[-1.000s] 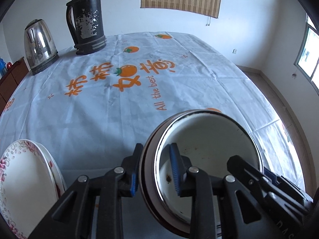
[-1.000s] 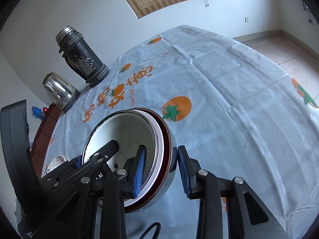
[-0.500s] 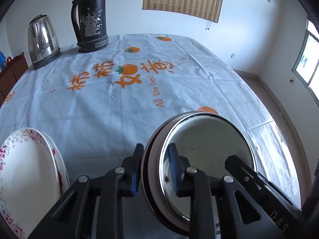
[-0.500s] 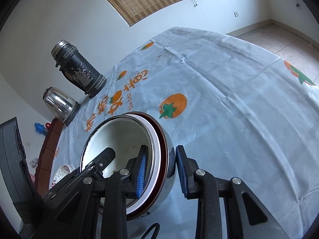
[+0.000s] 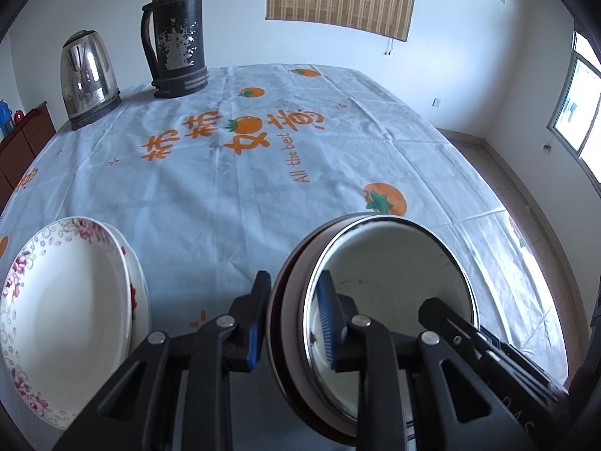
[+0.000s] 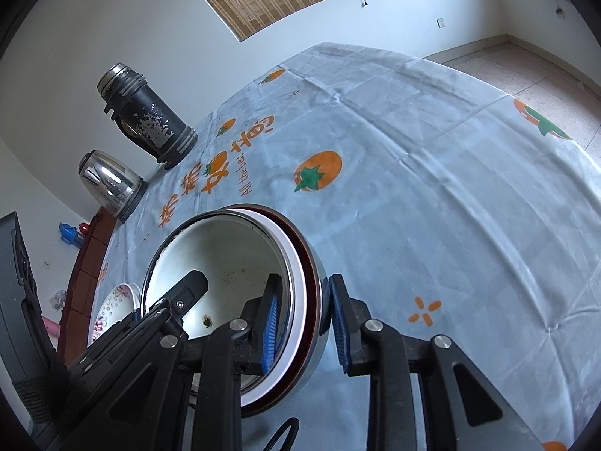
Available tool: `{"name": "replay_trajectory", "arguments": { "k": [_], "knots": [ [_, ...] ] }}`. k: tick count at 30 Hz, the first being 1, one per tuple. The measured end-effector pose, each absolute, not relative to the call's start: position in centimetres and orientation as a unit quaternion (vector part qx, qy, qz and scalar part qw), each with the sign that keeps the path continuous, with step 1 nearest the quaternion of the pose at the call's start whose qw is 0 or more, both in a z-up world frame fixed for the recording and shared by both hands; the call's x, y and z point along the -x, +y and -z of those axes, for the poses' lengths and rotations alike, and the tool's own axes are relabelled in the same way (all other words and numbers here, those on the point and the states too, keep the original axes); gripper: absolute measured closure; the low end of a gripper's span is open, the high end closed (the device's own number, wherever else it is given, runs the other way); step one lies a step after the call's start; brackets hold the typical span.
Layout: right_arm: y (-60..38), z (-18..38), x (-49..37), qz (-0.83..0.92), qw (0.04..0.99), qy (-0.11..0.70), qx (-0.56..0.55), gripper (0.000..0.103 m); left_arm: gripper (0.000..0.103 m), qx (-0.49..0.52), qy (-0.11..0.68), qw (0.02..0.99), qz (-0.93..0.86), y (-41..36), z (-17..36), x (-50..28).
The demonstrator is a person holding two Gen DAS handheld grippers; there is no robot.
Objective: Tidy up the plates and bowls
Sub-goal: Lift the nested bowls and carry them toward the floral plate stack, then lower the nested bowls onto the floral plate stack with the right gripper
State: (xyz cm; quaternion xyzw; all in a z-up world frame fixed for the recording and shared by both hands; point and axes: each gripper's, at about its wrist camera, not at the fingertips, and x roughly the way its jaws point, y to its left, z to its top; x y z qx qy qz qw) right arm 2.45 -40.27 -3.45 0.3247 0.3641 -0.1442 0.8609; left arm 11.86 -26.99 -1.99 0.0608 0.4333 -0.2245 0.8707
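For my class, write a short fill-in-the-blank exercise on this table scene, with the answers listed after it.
1. Both hand-held grippers, the left hand-held gripper and the right hand-held gripper, grip the rim of the stacked ____.
2. The floral plates lie to the ____ of the stack in the left wrist view.
3. Beside the black thermos stands a shiny metal ____.
4. The tablecloth is printed with fruit coloured ____.

Missing words: bowls; left; kettle; orange

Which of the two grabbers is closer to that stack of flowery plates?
Left. The left gripper clamps the near side of the bowl stack's rim, with the flowery plates just beside it. The right gripper grips the stack's opposite side, farther from them.
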Motion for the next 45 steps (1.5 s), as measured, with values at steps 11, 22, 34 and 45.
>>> {"name": "replay_trajectory", "arguments": {
  "k": [11,22,34,45],
  "knots": [
    [-37.8,2.8,-0.7,0.140,0.867,0.366,-0.307,0.075,0.080,-0.069,0.423,0.877,0.218,-25.0,1.5,-9.8],
    [-35.8,2.0,0.4,0.134,0.873,0.364,-0.297,0.075,0.080,-0.066,0.415,0.882,0.216,-23.0,0.7,-8.6],
    [-34.0,1.0,1.0,0.129,0.878,0.362,-0.285,0.075,0.080,-0.061,0.408,0.885,0.215,-21.3,0.0,-7.7],
    [-32.3,-0.2,2.1,0.128,0.884,0.358,-0.273,0.075,0.080,-0.052,0.398,0.890,0.218,-19.6,-0.9,-6.5]
  ]
}}
